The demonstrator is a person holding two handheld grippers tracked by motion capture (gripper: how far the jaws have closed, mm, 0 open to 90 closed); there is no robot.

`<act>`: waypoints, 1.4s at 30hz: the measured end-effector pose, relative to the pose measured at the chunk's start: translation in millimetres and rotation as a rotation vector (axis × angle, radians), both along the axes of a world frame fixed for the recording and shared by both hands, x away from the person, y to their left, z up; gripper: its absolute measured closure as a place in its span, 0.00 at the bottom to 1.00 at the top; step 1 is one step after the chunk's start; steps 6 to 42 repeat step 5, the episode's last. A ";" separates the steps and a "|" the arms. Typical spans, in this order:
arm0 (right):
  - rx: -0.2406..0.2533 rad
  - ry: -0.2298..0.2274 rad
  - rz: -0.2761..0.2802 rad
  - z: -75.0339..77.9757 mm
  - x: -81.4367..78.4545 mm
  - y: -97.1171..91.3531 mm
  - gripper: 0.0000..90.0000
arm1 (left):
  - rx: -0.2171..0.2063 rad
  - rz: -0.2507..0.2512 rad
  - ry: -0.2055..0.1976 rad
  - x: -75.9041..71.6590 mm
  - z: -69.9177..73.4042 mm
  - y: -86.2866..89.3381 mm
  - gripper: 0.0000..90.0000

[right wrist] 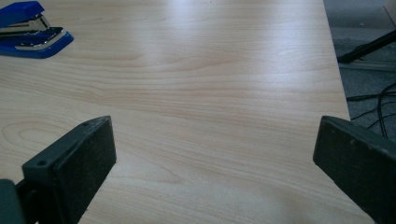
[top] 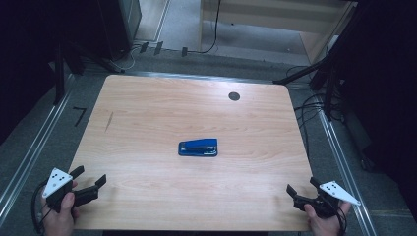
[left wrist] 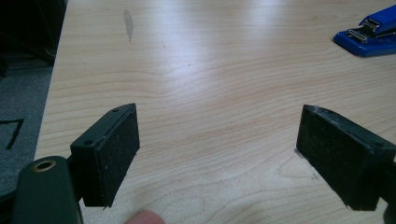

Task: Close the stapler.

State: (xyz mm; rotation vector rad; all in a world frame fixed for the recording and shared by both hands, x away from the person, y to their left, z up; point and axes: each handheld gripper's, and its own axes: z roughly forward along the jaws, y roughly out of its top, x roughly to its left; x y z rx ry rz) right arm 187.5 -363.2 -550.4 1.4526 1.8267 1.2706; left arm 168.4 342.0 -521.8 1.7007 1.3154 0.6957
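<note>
Now, nearest first:

Left gripper point(top: 92, 178): held at about 7 o'clock on the table point(top: 147, 103), by its near-left corner. Jaws spread wide with nothing between them; the left gripper view shows bare wood in the gap. It angles toward the middle of the table, probably a ready pose before a reach.

Left hand point(top: 59, 219): wrapped round the handle below the grey plate, at the near edge.

Right gripper point(top: 300, 189): held at about 5 o'clock, by the near-right corner. Jaws released and wide, holding nothing; the right gripper view shows only wood grain between the pads. It too angles inward, mirroring the other.

Right hand point(top: 324, 223): grips the handle at the near edge.

Stapler point(top: 198, 147): blue, lying flat near the table's centre, long side across, well apart from both grippers. In the left gripper view it sits at 1 o'clock point(left wrist: 369, 32); in the right gripper view at 11 o'clock point(right wrist: 30, 30), its metal mouth showing. Its central spot likely keeps it within equal reach of either side.

Dark round spot point(top: 234, 96): at about 1 o'clock, toward the far edge; likely a cable port.

Far side: floor with cables point(top: 314, 105) and stands beyond the table.
</note>
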 end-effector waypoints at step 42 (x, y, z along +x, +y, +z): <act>-0.002 0.004 -0.001 0.0 0.2 0.4 0.00 | 0.000 0.000 0.002 1.2 0.0 0.2 0.15</act>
